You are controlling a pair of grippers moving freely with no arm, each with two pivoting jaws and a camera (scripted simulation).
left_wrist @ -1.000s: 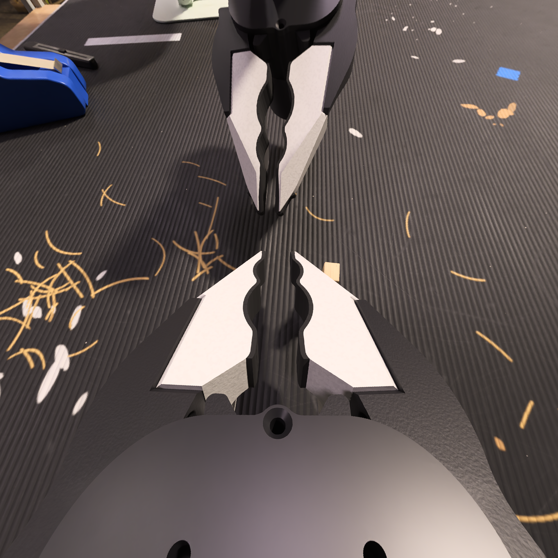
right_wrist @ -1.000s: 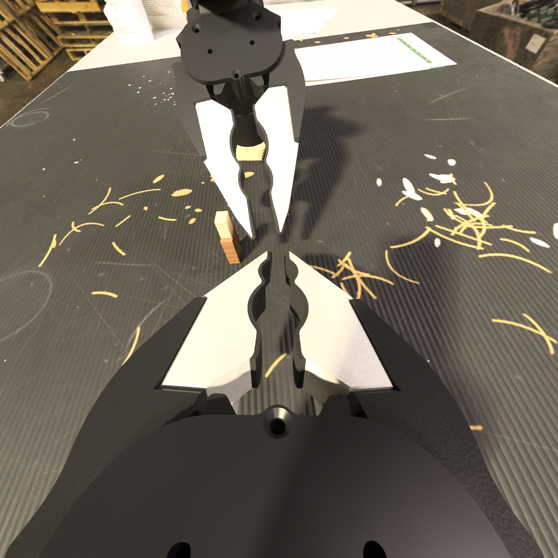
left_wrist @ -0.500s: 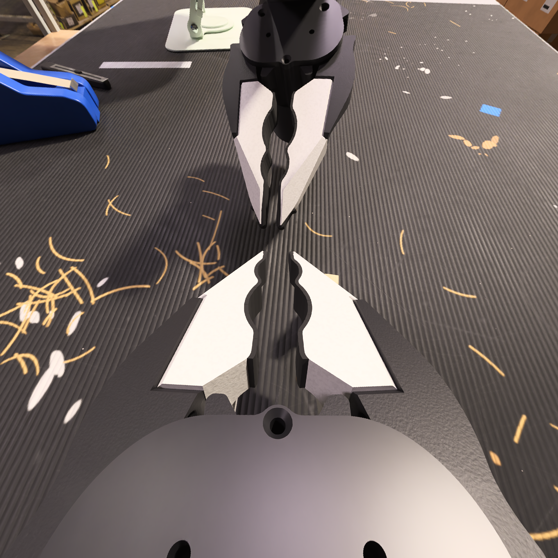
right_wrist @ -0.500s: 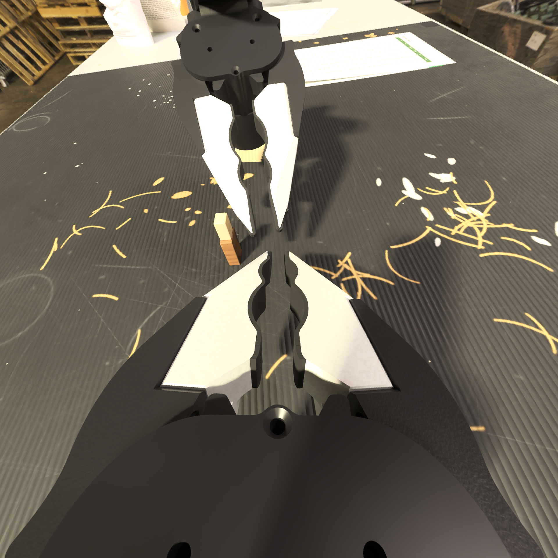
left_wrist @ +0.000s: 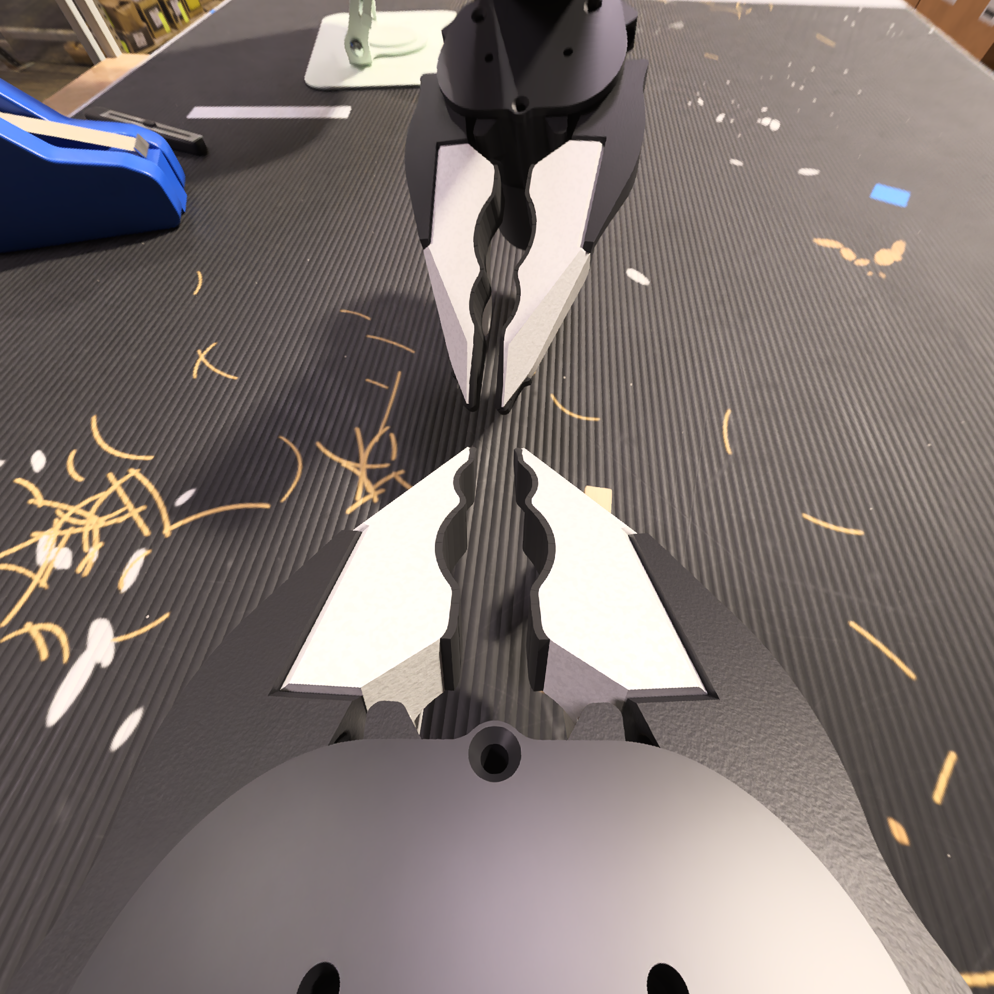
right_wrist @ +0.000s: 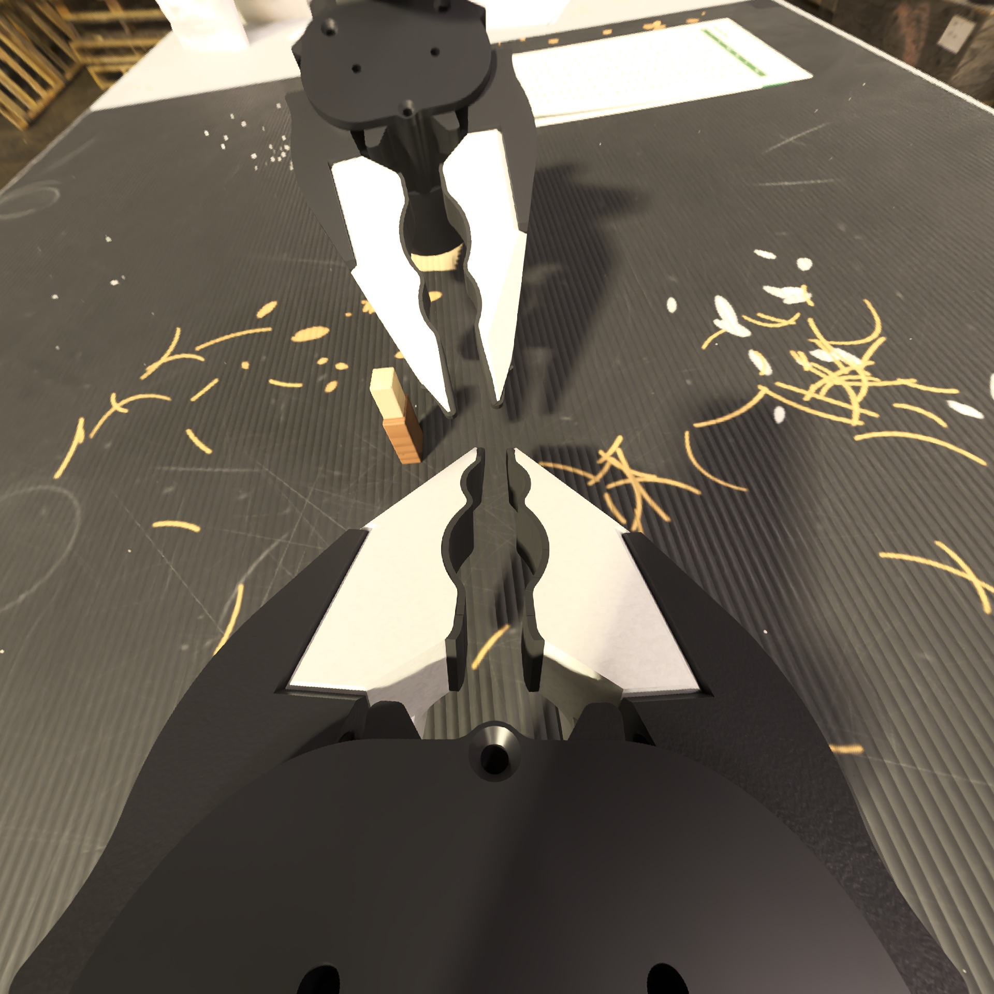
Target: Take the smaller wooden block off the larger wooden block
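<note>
Presently the small pale wooden block [right_wrist: 385,391] is seen stacked on the taller brown wooden block [right_wrist: 403,437], upright on the dark ribbed counter [right_wrist: 161,565], at ten o'clock from the right gripper [right_wrist: 495,457]. Both it and the left gripper [left_wrist: 494,456] are held with jaws slightly parted, gripping nothing.

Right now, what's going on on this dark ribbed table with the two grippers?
Two black-and-white grippers face each other tip to tip over the dark ribbed table, both slightly open and empty. The left gripper and right gripper flank a small stack: a pale smaller wooden block stands on a browner larger wooden block, beside their tips. Neither gripper touches it, so the lift is not yet begun.
</note>
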